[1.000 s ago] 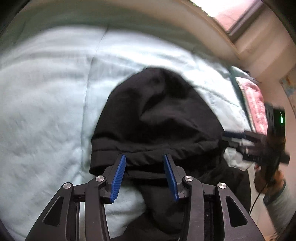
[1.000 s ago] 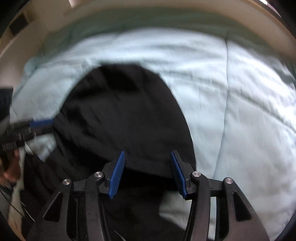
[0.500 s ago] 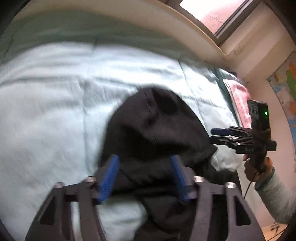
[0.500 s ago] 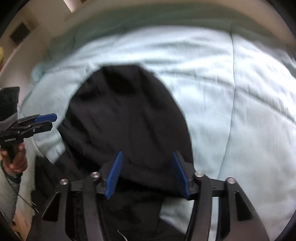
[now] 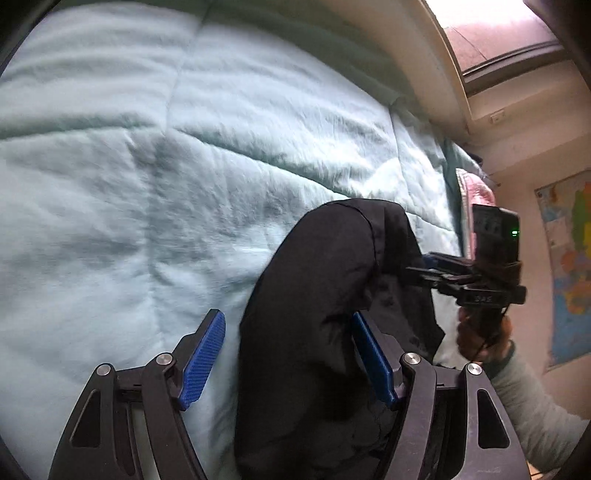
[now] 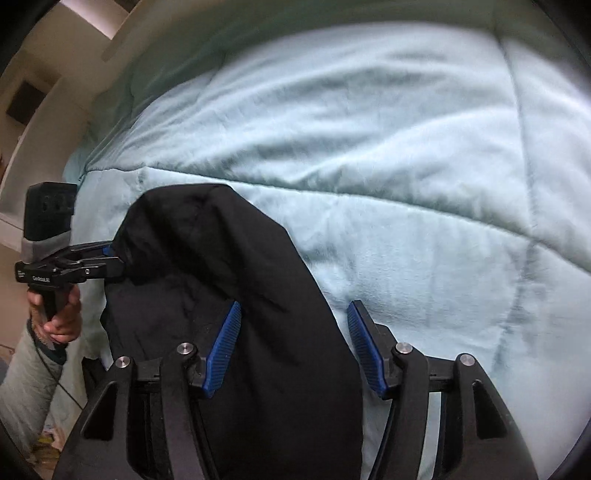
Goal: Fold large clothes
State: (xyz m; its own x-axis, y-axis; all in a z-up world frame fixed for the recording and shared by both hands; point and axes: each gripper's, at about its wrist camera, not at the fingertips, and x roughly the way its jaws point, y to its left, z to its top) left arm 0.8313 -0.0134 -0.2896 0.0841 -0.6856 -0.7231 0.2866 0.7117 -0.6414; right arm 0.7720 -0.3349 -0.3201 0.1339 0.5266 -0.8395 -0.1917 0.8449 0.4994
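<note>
A black garment (image 5: 317, 295) lies bunched in a narrow folded heap on the pale blue quilt (image 5: 184, 166); it also shows in the right wrist view (image 6: 221, 277). My left gripper (image 5: 288, 354) is open, its blue pads on either side of the garment's near end. My right gripper (image 6: 293, 343) is open, with the garment's right edge between its fingers. In the left wrist view the right gripper (image 5: 417, 271) touches the garment's right side. In the right wrist view the left gripper (image 6: 114, 264) touches its left edge.
The quilt (image 6: 406, 166) covers the bed on all sides of the garment. A pink pillow (image 5: 476, 192) lies at the bed's right end. A window (image 5: 498, 33) and a wall map (image 5: 569, 266) are beyond it.
Both grippers have pulled back and turned. The garment, a wide rounded spread earlier, now stands as a narrower, taller heap between them.
</note>
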